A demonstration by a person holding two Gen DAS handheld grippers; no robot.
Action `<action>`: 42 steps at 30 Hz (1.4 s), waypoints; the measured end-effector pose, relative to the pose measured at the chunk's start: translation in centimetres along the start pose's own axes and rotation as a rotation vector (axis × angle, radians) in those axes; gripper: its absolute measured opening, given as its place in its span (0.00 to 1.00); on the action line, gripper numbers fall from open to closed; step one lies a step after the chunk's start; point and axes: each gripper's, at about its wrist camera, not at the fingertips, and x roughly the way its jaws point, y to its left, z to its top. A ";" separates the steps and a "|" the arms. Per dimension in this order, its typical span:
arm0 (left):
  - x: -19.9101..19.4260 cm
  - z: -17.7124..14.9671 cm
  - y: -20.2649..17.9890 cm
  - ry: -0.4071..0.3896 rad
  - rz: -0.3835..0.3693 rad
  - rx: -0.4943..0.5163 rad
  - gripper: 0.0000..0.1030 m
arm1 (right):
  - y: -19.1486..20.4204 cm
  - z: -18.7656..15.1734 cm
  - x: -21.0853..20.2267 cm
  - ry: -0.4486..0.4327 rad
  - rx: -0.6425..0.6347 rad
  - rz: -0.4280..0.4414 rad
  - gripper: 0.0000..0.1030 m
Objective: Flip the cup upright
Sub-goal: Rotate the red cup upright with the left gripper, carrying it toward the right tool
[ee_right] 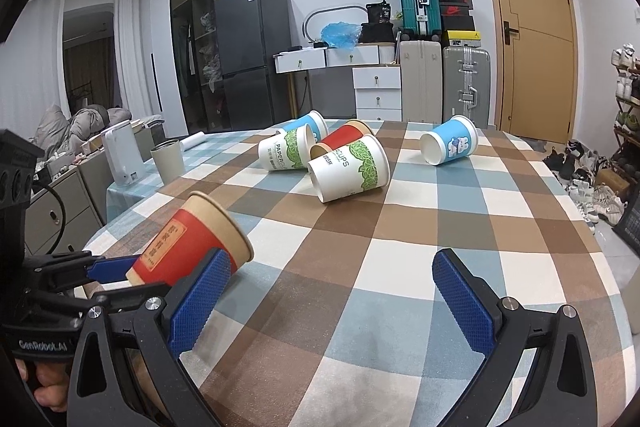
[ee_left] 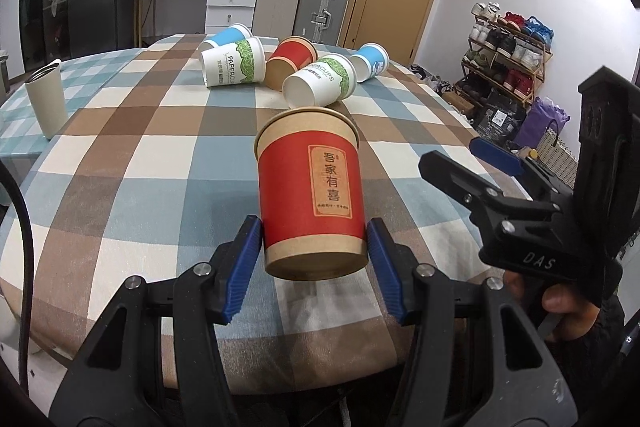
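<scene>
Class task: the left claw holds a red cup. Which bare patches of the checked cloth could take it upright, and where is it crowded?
The left claw grips the red cup. Bare tablecloth lies before the open right claw, bordered by the near table edge and the cluster of tipped cups. A further bare patch lies right of the cluster, below the lone blue cup. The far middle is crowded.

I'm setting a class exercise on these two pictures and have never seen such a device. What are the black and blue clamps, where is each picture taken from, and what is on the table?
No robot here: a person holds a hand-squeezed clamp in each hand, each carrying a wide-angle camera looking along its fingers. One picture comes from the left gripper, the other from the right gripper.

The left gripper grips a red cup near its base, lifted and tilted. The right gripper is open and holds nothing.

On the checked tablecloth five more paper cups lie on their sides: two green-and-white, two blue, one red. A beige tumbler stands at the edge.
</scene>
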 end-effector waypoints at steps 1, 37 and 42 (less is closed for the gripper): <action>0.1 -0.2 0.0 0.005 0.003 0.001 0.50 | 0.0 0.0 0.0 0.000 -0.001 0.000 1.00; -0.7 3.4 6.5 -0.115 0.014 -0.027 0.99 | 0.2 0.5 1.0 0.065 0.079 0.036 1.00; -0.2 4.1 7.0 -0.149 0.026 0.029 0.99 | 0.9 0.6 2.0 0.126 0.102 0.059 1.00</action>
